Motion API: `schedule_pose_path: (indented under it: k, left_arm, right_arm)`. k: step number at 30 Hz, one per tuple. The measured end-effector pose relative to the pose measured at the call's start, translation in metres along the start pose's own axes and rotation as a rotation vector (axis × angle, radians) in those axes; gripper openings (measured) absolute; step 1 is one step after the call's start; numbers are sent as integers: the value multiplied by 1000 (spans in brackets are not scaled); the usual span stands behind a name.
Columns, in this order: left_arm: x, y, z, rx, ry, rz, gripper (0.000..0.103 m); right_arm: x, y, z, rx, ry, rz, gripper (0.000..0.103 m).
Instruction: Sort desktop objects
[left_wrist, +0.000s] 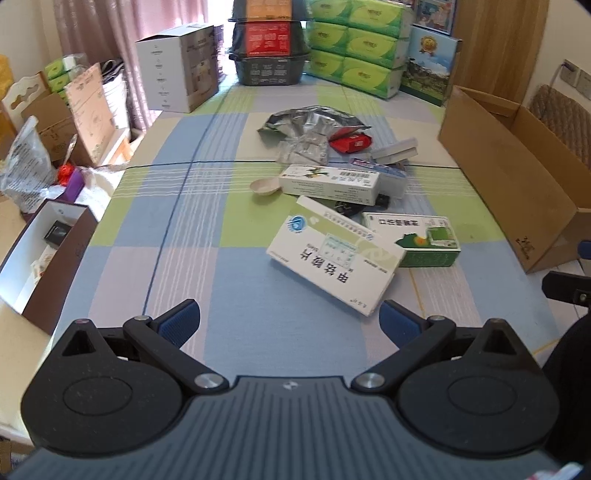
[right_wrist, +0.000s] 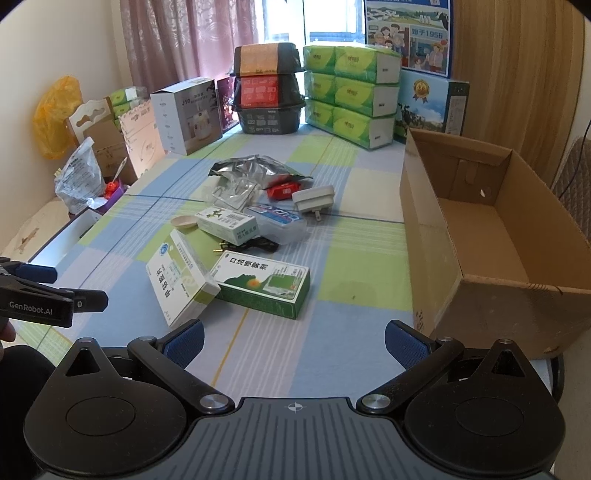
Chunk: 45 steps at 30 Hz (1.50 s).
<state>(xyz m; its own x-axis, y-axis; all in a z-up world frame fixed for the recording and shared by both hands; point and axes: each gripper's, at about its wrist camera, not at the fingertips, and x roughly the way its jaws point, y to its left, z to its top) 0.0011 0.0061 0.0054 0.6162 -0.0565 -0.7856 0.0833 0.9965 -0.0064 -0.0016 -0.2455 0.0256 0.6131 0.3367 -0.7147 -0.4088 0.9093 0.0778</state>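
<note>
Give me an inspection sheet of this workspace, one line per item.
Surface: checked tablecloth, bare near the grippers.
Job's things: white-green medicine box leaning on green spray box; third box, small dish, white plug adapter, clear case, red packet, foil bag.
Clutter: tissue packs, stacked black trays.
Grippers: left gripper and right gripper open, holding nothing.
Cables: black cable under the boxes.
Surroundings: empty cardboard box on the right.
</note>
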Motion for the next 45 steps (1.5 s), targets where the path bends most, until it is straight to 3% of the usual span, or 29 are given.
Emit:
schedule_pose_path:
  k: [3, 7, 11, 17, 21, 31, 38, 45]
  left_arm:
    - [-4, 0, 9, 89, -17, -46, 102]
    - [-6, -5, 24, 311, -80, -84, 102]
    - [8, -18, 31, 652, -104, -90, 102]
    - [43, -28, 5, 1200, -127, -127, 102]
    - [69, -28, -9, 1417, -143, -161, 101]
    - [118, -31, -12, 1683, -112, -238, 96]
    - [128, -36, -6, 1737, -71, -323, 95]
    - [139, -41, 7, 1690, -15, -367, 85]
  right_arm:
    - [-1, -5, 5, -13, 17, 49, 101]
    - [-2, 1, 11, -160, 7, 65, 101]
    - [11, 7, 18, -300, 47, 105, 101]
    - [40, 21, 23, -557, 82, 129, 101]
    - [69, 33, 24, -728, 115, 138, 101]
    - [135, 47, 6, -1056, 189, 175, 101]
    - [175, 51, 18, -1065, 243, 225, 101]
    - [201, 52, 32, -1045, 298, 244, 101]
